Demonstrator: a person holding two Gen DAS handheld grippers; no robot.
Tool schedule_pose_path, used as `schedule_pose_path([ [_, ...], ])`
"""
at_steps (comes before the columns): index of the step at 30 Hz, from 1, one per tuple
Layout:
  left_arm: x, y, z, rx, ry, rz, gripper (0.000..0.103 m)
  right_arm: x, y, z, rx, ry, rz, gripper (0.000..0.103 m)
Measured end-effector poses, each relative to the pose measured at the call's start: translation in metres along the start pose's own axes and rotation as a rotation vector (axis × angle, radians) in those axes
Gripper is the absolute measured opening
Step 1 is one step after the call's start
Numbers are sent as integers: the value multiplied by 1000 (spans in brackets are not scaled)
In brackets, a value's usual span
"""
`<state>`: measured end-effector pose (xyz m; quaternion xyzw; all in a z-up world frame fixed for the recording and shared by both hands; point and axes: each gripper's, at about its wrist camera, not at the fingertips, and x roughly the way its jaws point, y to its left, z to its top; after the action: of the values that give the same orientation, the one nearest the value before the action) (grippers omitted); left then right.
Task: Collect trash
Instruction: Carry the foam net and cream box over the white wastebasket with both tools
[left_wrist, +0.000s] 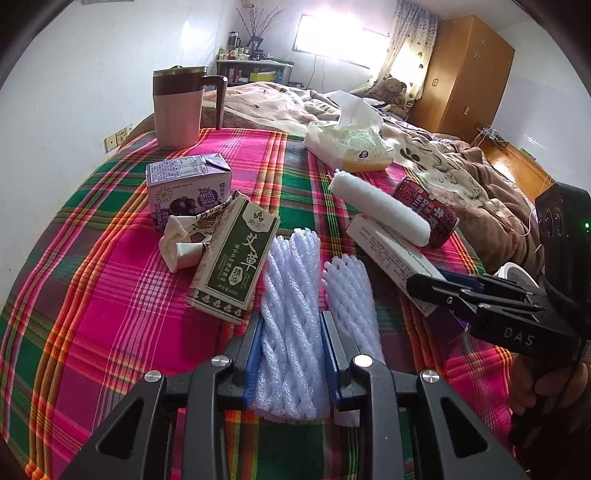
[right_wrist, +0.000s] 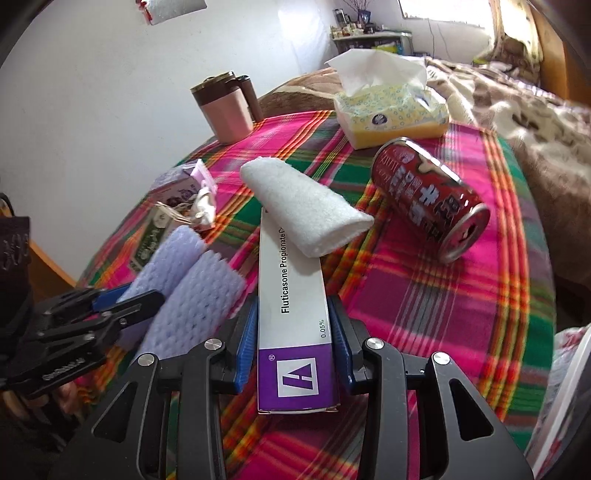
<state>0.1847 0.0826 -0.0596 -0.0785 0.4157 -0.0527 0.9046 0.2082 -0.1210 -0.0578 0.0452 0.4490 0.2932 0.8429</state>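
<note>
Nearest the lens, a white foam net sleeve (left_wrist: 290, 325) is pinched between the blue pads of the left gripper (left_wrist: 291, 354). A long white-and-purple medicine carton (right_wrist: 295, 332) is clamped by the right gripper (right_wrist: 295, 343), its far end under a rolled white cloth (right_wrist: 306, 206). Open plaid tablecloth (right_wrist: 443, 314) lies right of it, beside a tipped red can (right_wrist: 428, 199). An opened yellow tissue pack (right_wrist: 391, 110) sits at the far edge with a tissue sticking up.
</note>
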Motion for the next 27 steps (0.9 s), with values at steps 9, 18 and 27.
schedule_pose_path([
  [9,-15,-10,-7,6,-20,-16,30,-14,-13,-19,151,39,165,38],
  [18,-34,-26,-13,30,-51,-31,30,-43,-1,-32,118,-22,62,38],
  [27,-60,-55,-16,82,-96,-57,30,-92,-7,-48,112,-136,-36,38],
])
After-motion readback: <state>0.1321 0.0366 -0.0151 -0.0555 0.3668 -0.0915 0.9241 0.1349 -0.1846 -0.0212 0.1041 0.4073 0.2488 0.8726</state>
